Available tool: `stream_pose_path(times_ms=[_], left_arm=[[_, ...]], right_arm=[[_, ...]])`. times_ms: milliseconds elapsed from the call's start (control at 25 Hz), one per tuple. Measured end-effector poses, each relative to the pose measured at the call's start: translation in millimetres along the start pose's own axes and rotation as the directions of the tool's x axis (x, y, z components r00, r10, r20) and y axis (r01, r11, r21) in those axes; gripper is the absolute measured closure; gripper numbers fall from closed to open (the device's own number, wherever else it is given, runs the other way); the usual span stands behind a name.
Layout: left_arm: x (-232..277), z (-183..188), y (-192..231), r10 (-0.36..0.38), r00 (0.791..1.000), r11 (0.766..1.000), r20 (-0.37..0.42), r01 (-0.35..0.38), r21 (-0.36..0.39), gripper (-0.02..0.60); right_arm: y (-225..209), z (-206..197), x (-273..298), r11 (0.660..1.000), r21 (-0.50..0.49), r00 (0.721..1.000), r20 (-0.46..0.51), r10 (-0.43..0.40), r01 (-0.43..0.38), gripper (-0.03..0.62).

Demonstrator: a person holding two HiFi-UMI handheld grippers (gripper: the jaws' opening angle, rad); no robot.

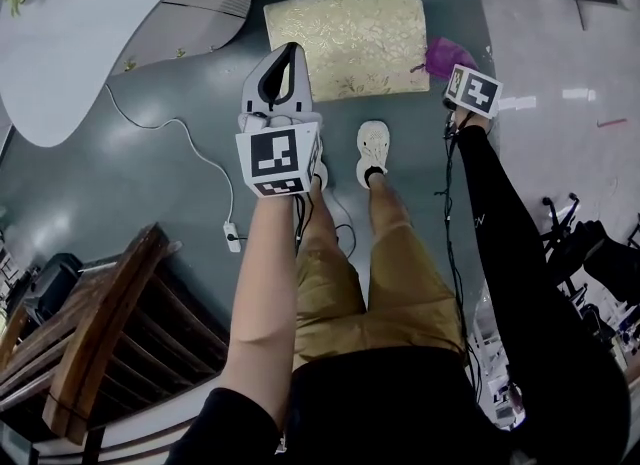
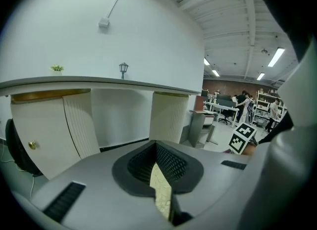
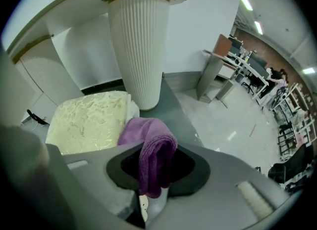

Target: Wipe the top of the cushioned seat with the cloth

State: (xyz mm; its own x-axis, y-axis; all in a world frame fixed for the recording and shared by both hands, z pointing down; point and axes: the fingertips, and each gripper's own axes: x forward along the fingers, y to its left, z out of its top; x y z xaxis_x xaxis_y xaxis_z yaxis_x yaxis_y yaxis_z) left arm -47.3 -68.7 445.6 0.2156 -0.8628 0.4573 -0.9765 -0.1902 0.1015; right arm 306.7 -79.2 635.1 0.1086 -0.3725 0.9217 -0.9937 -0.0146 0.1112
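Behind right gripper (image 1: 453, 76), cloth (image 1: 439, 53) partly hidden

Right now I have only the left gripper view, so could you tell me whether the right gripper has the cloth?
Observer: Yes. In the right gripper view the right gripper has its tongs closed on a purple cloth, which folds over them.
Operator: Thank you. Where is the cloth relative to the seat?
Observer: In the head view it sits at the right edge of the cushioned seat, toward the near corner. I cannot tell whether it touches.
Operator: And where does my own gripper stand?
Observer: The head view shows the left gripper pointing over the seat's left part, tongs together and empty.
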Motion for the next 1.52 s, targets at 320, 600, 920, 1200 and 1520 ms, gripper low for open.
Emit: stream_pose_path(times_ms=[320, 600, 920, 1200, 1520], left_arm=[[1, 6, 16, 0.022, 1.000, 1.000, 0.001, -0.022, 0.012, 0.581], [-7, 2, 49, 0.042, 0.999, 0.999, -0.004, -0.042, 0.011, 0.581], [-20, 0, 91, 0.064, 0.998, 0.998, 0.001, -0.064, 0.001, 0.581], [-28, -10, 111, 0.071, 0.997, 0.997, -0.017, -0.071, -0.003, 0.581], [-24, -19, 111, 0.069, 0.997, 0.998, -0.039, -0.068, 0.011, 0.581]], right_arm=[[-6, 20, -16, 1.000, -0.016, 0.997, 0.075, 0.004, -0.003, 0.513], [103, 36, -34, 0.959, -0.125, 0.953, 0.137, 0.270, -0.254, 0.513], [287, 43, -69, 0.792, -0.294, 0.802, 0.119, 0.586, -0.535, 0.513], [418, 18, -79, 0.608, -0.144, 0.617, -0.020, 0.787, -0.781, 0.513], [390, 1, -10, 0.767, -0.151, 0.781, -0.094, 0.617, -0.624, 0.513]])
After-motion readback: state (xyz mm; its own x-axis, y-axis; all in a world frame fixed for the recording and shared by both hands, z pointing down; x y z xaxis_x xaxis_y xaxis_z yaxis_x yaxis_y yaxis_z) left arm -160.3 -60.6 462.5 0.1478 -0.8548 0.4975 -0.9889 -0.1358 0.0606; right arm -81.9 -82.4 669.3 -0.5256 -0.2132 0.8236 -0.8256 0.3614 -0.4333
